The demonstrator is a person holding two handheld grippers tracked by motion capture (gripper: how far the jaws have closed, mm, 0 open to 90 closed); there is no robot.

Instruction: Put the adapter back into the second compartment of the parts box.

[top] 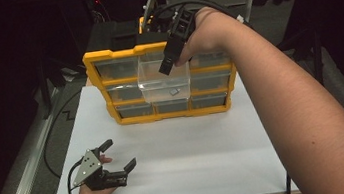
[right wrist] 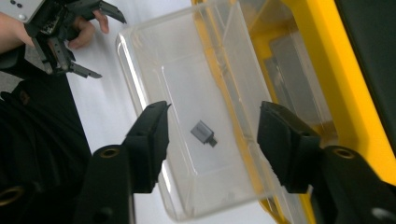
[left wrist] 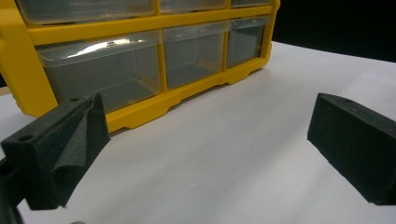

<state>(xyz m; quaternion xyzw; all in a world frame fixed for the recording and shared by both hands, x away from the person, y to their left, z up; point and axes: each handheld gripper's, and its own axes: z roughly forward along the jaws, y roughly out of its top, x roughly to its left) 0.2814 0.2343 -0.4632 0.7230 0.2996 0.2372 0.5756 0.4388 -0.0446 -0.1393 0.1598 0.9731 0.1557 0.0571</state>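
Observation:
A yellow drawer cabinet [top: 104, 60] stands at the back of the white board [top: 191, 145]. Its top middle clear drawer [top: 157, 78] is pulled out toward me. A small grey metal part [top: 175, 92] lies loose on the drawer's floor. My right gripper [top: 168, 64] hangs over the drawer and points down into it. In the right gripper view its jaws stand open [right wrist: 212, 112] with the grey part [right wrist: 204, 133] lying below them, untouched. My left gripper [top: 120, 153] rests on the board near its front left, open and holding nothing [left wrist: 205, 121].
The cabinet's other clear drawers [left wrist: 102, 70] are pushed in and look empty. Black cables [top: 52, 143] run off the board's left side, and dark floor surrounds the table. A black box [top: 124, 35] sits behind the cabinet.

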